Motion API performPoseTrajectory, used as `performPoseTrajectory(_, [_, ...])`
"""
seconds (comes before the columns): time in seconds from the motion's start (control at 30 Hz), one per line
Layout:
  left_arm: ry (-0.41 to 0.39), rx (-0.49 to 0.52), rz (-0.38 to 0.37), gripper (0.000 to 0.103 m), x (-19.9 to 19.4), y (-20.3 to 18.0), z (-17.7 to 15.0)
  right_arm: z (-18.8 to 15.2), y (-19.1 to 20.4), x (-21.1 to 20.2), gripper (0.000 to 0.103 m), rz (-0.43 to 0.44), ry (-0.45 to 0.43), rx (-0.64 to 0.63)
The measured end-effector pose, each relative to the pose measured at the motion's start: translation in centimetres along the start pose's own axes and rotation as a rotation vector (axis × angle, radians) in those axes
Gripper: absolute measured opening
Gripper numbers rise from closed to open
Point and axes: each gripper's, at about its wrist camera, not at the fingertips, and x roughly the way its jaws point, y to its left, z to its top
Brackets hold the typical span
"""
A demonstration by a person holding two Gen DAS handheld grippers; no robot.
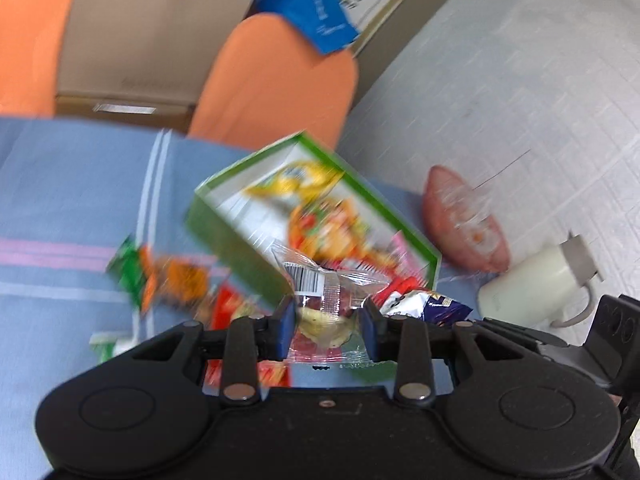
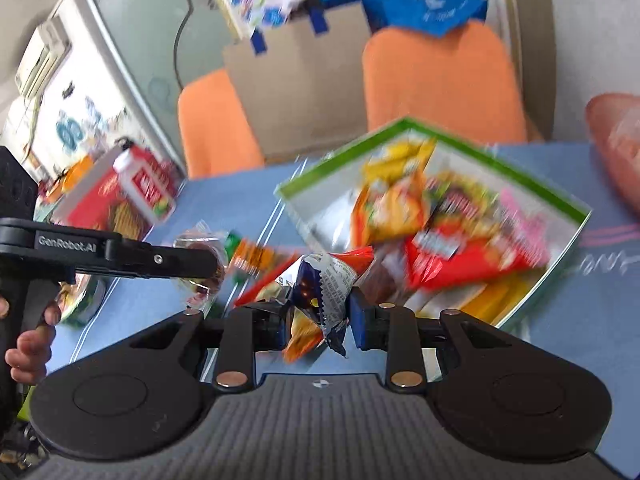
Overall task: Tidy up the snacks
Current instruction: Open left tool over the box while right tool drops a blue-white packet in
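surface: blue striped tablecloth (image 1: 60, 208) | room: orange chairs (image 2: 440, 80), cardboard box (image 2: 300, 80) | left gripper (image 1: 327, 326) clamps clear snack packet (image 1: 324, 300) | right gripper (image 2: 320, 320) clamps silver-blue snack bag (image 2: 324, 284) | green tray (image 2: 532, 188) holds snacks, just ahead

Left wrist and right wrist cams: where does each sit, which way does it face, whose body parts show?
Left wrist: on the left gripper, looking forward along its fingers, shut on a clear packet; green box ahead.
Right wrist: on the right gripper, shut on a foil packet; the left gripper and the person's hand show at left.
Shared: the green box, blue tablecloth, orange chairs.
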Motion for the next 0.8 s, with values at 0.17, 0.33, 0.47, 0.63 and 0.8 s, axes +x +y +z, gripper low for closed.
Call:
performPoseTrajectory(0.17, [-0.019, 0.051, -0.009, 0.030, 2.3, -2.4, 2.8, 2.0, -1.8, -0.8, 0.052, -0.063, -0.068, -0.003])
performPoseTrajectory(0.33, [-0.053, 0.102, 0.039, 0.030, 5.0, -3.6, 4.9, 3.4, -3.5, -0.7, 0.052, -0.118, -0.118, -0.024])
performPoseTrajectory(0.47, [-0.055, 0.108, 0.078, 0.030, 7.6, -2.9, 5.5, 3.4, -4.6, 1.1, 0.052, -0.196, -0.131, -0.084])
performPoseTrajectory(0.63, [-0.030, 0.113, 0.134, 0.031, 10.0, -2.0, 6.2, 3.4, -6.3, 3.6, 0.052, -0.208, -0.091, -0.063])
performPoseTrajectory(0.8, [-0.007, 0.115, 0.153, 0.032, 11.2, -1.5, 7.0, 4.1, -6.8, 5.0, 0.053, -0.193, -0.066, -0.048])
